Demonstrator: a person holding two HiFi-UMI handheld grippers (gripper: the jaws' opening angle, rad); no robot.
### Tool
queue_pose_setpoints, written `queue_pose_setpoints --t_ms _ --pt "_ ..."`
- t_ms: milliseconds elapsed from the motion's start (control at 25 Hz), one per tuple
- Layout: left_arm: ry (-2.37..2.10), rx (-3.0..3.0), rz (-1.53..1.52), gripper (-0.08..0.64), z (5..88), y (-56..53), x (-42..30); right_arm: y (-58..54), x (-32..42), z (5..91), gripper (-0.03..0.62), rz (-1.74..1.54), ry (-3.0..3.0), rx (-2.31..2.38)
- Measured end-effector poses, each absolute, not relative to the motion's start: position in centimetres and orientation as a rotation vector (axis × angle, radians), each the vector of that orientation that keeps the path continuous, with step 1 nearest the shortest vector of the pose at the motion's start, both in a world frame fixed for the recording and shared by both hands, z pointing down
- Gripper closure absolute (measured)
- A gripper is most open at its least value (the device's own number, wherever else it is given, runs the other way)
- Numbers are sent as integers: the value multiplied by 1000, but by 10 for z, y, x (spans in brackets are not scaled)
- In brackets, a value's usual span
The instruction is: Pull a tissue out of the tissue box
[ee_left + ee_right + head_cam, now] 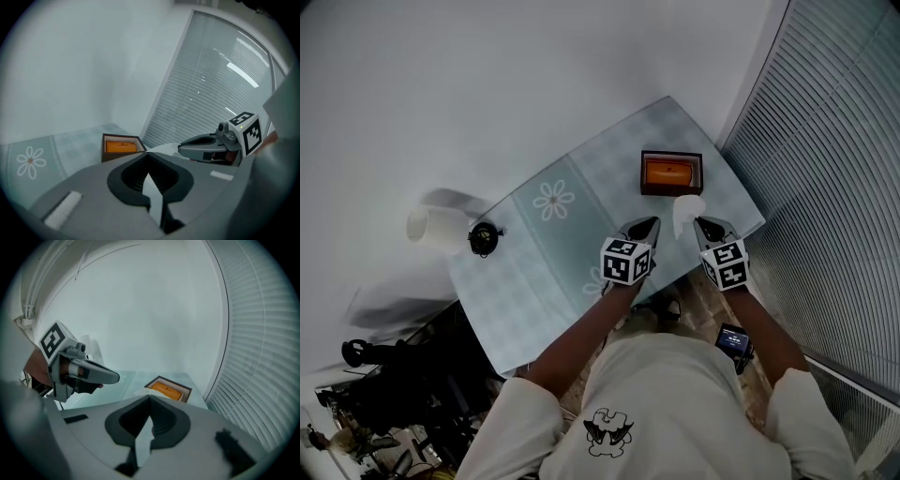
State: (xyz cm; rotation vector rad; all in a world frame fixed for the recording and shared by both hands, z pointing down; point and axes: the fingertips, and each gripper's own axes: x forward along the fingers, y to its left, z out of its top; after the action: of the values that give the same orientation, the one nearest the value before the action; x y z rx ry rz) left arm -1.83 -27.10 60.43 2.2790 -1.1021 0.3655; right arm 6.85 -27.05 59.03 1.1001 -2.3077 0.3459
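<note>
A brown tissue box (670, 173) with an orange top stands at the far right end of the table (534, 272); it also shows as the box (121, 146) and the box (168, 390) in the gripper views. A white tissue (687, 210) hangs in the air just in front of the box. My right gripper (700, 223) is shut on its edge, its jaws (150, 397) meeting at the tip. My left gripper (653, 223) floats beside it, to the left of the tissue, shut with nothing in it; its tip (149, 154) points toward the box.
The tablecloth is pale blue-green with flower prints (552, 200). At the table's left end are a white paper roll (429, 225) and a small black round object (484, 237). Slatted blinds (825, 187) run along the right. Dark clutter (384, 394) lies on the floor at lower left.
</note>
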Motion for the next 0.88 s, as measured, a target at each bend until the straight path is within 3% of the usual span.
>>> queue_pose_setpoints --t_ms 880 --pt "-1107 2444 350 555 538 -164 -24 -152 62 518 578 451 -2486 1231"
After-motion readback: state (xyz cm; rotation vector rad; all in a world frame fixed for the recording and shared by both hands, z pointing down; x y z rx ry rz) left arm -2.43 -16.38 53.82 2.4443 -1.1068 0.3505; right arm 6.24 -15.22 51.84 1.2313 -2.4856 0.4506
